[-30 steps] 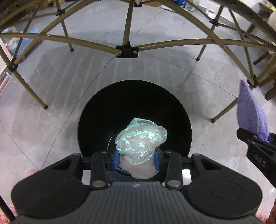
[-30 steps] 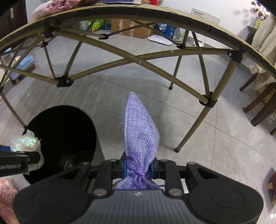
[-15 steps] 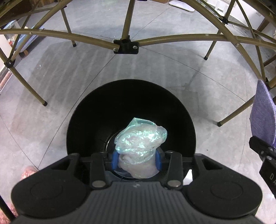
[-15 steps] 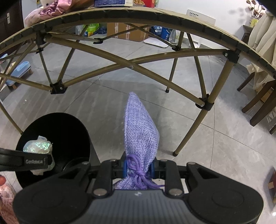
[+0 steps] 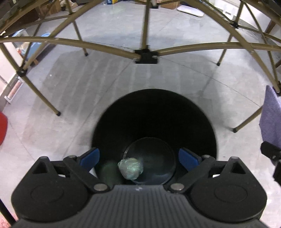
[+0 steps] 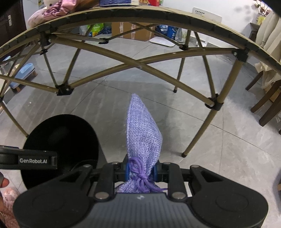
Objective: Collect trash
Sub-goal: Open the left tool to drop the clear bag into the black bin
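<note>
Open bin mouth (image 5: 154, 112) (table frame (image 5: 145, 56) beyond)

Folding table (image 6: 140, 10) – grey floor (image 5: 87, 91) (tiled)

Right gripper (image 6: 140, 172) closed on the neck of a lilac woven drawstring pouch (image 6: 143, 135); blue pads pinch it just above the knotted purple cord, body of the pouch standing up and away from the camera. Black round bin (image 6: 61, 140) on the grey tiled floor (image 6: 219, 149) at lower left, mouth open. Left gripper (image 6: 28, 160) reaches in from the left edge across the bin's opening, seen side-on. Folding table frame (image 6: 138, 65) of tan crossed tubes arches beyond. Dark wooden chair legs (image 6: 267, 105) at far right.
</note>
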Motion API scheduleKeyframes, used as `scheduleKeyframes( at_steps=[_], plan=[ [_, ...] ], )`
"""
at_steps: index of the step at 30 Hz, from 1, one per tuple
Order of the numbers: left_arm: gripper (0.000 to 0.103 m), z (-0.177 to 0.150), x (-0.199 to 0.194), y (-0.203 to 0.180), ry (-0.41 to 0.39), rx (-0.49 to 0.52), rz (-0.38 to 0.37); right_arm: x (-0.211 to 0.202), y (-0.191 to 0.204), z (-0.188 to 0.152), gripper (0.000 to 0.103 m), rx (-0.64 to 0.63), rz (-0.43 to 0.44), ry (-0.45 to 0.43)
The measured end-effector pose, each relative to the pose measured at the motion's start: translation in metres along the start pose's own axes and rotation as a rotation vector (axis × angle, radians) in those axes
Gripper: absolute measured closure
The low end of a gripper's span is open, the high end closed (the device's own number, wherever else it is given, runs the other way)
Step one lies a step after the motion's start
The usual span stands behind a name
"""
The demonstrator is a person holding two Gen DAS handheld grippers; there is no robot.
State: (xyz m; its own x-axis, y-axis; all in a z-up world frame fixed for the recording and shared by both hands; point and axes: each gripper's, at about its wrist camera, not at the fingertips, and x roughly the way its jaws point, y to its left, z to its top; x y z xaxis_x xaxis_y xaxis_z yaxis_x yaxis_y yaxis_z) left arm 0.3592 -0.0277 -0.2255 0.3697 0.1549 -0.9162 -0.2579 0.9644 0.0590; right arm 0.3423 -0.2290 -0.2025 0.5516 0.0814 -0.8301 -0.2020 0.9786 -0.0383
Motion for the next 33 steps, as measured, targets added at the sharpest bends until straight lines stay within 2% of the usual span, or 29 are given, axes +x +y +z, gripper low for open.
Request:
scheduleKeyframes(
  at_steps=[8, 19, 27, 33],
  plan=[
    [0.004, 0.001, -0.008, 0.054, -0.001, -0.05, 0.033, 0.0, 0.034, 0.007, 0.08, -0.017, 0.088, 0.027],
    [0.004, -0.001, -0.021, 0.106, -0.033, -0.078, 0.091, 0.011, 0.1, 0.019, 0.08, -0.047, 0.188, 0.099],
    [0.004, -0.003, -0.018, 0.131, -0.022, -0.108, 0.119, 0.029, 0.137, 0.019, 0.08, -0.079, 0.196, 0.16],
    [0.004, -0.006, -0.02, 0.135, -0.021, -0.104, 0.128, 0.042, 0.153, 0.017, 0.08, -0.087, 0.19, 0.188]
  ],
)
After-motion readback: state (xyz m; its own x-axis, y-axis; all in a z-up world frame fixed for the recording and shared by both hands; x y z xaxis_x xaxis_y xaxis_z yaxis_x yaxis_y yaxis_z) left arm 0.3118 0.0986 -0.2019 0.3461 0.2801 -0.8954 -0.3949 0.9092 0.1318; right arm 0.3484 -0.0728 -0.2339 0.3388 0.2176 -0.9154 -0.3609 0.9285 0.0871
